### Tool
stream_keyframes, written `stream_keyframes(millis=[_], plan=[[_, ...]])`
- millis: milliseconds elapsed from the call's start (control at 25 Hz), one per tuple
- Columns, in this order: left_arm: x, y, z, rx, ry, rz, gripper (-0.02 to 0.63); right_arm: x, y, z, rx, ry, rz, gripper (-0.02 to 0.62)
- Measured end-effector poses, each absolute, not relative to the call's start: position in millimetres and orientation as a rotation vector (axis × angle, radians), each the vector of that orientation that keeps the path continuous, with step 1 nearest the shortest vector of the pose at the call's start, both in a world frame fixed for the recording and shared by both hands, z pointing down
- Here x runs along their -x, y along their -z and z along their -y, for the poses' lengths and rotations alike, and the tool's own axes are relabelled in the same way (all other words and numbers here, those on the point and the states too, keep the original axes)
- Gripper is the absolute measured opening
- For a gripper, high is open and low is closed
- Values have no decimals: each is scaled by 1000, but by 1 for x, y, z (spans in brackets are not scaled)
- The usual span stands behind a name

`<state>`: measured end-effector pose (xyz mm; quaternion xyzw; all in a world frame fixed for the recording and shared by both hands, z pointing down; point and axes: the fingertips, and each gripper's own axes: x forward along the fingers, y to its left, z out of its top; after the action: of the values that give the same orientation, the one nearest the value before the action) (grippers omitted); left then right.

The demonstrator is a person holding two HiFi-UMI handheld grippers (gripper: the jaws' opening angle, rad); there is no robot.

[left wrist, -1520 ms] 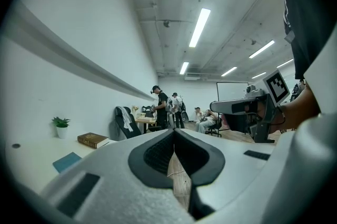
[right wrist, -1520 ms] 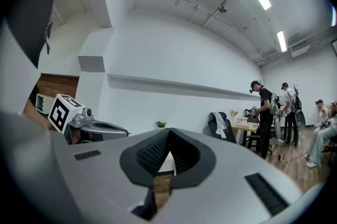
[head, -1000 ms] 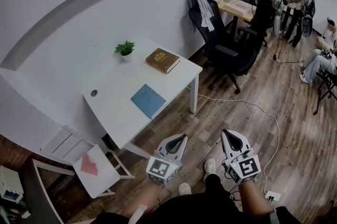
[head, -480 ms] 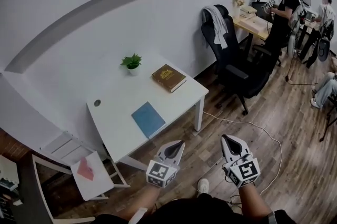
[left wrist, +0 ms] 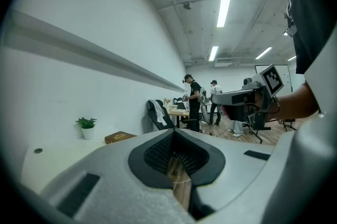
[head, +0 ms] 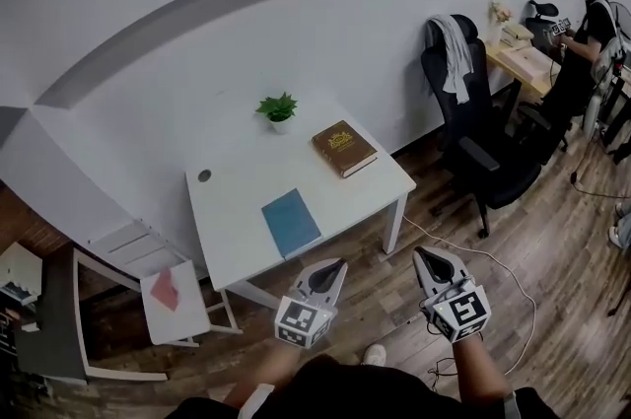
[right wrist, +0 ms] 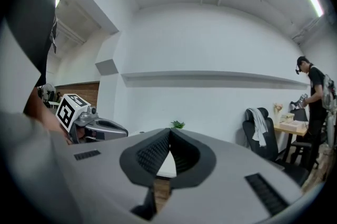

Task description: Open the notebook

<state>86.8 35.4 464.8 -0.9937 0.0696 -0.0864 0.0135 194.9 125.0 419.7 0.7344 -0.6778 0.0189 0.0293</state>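
notebook point(head: 291, 222): blue, cover shut, flat on the table point(head: 232, 195), near the table's front edge (the edge facing the grippers)
left gripper point(head: 335, 265): fingers clenched tip to tip, nothing between them; it is off the table, over the wood floor, just outside the front edge
right gripper point(head: 424, 255): fingers also clenched and empty; off the table, out past its front right corner
notebook vs fingers: no contact. The left tips are the nearer pair, short of the notebook's near edge; the right tips are well apart from it
left gripper view: jaws meet at the centre point(left wrist: 174, 131); the table top is at the left of the view, and the notebook doesn't show
right gripper view: jaws meet point(right wrist: 169, 131); a sliver of table shows through the gap below the tips
book point(head: 344, 148): brown, closed, at the table's back right
plant point(head: 278, 107): small pot at the table's back edge, by the wall
chair point(head: 473, 126): black, right of the table, with a grey garment over its back
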Motion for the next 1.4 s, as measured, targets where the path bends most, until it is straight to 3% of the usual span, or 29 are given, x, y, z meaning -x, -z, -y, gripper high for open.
stream_keyframes(millis=[1000, 1400], plan=[[-39, -481, 159, 3087, 242, -705, 6, -151, -420, 111, -1883, -56, 2455, 2], [-23, -497, 199, 3109, 276, -762, 6, -134, -437, 157, -1811, -67, 2473, 2]])
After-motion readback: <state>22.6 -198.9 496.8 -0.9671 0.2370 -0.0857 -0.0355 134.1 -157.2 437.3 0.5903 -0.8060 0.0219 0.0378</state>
